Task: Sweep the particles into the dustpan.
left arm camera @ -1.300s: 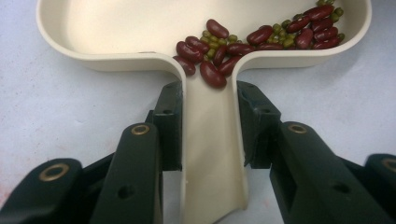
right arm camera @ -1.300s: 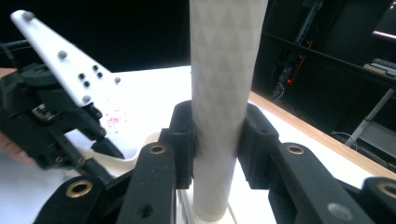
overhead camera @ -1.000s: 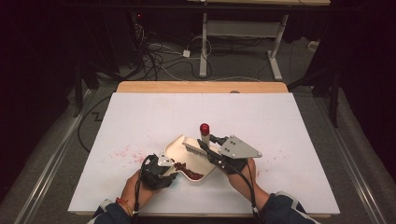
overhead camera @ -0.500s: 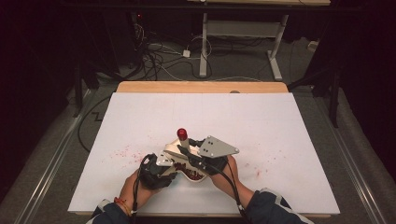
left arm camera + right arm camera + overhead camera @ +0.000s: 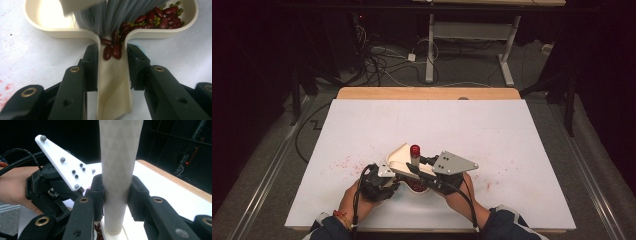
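A cream dustpan [image 5: 50, 17] lies on the white table [image 5: 492, 130], and its narrow handle [image 5: 113, 82] is clamped between the jaws of my left gripper [image 5: 112, 52]. Red kidney beans and small green beans [image 5: 152, 16] sit in the pan, and some spill into the handle channel. A brush's grey bristles [image 5: 110, 13] press down into the pan. My right gripper [image 5: 116, 187] is shut on the brush's white handle [image 5: 120, 165], which stands nearly upright. From above, the red cap of the brush [image 5: 415, 149] rises over the dustpan [image 5: 399, 159] between my left gripper [image 5: 379, 177] and right gripper [image 5: 432, 172].
Faint red smears [image 5: 341, 163] mark the table left of the pan, and a few more lie to the right [image 5: 488, 186]. A wooden strip [image 5: 427, 93] runs along the far edge. Cables and desk legs [image 5: 430, 45] lie on the floor beyond.
The right gripper has carried the brush left across the dustpan, then a little back toward me. The left gripper and the pan have stayed put.
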### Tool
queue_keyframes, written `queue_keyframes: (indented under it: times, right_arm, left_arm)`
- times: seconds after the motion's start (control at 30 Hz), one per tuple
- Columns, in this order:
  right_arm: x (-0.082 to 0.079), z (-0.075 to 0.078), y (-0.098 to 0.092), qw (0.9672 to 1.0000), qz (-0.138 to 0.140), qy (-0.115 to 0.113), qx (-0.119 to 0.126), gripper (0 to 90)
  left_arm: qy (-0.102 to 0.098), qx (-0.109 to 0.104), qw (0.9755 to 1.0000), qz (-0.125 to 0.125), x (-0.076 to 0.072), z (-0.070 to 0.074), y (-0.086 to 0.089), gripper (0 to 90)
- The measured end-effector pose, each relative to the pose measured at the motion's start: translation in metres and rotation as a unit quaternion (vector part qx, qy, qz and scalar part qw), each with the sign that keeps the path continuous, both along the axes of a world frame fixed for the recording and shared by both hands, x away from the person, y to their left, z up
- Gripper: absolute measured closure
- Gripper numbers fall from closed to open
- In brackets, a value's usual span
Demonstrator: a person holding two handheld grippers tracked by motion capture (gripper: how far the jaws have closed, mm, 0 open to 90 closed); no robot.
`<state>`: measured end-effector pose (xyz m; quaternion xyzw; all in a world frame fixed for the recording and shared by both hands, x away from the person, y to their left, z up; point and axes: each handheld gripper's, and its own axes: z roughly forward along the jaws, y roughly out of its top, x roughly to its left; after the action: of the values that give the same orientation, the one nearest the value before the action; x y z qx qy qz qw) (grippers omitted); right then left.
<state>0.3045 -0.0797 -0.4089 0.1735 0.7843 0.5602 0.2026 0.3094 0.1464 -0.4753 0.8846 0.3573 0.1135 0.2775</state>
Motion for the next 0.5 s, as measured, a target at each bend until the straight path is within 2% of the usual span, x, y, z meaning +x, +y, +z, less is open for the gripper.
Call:
queue_keyframes:
  times: [0.1,0.23,0.5]
  right_arm:
    - [0.002,0.004,-0.003,1.0000,-0.004,-0.002,0.008,70.2]
    - [0.004,0.012,-0.011,0.9997,-0.017,-0.013,0.015,70.2]
    - [0.009,0.016,-0.022,0.9983,-0.042,-0.039,-0.012,70.2]
  left_arm:
    - [-0.008,0.006,0.9999,-0.003,0.000,0.001,0.002,63.1]
    - [-0.037,0.021,0.9991,-0.006,-0.001,0.001,0.003,63.1]
    - [-0.049,0.024,0.9985,-0.002,-0.002,0.002,0.006,63.2]
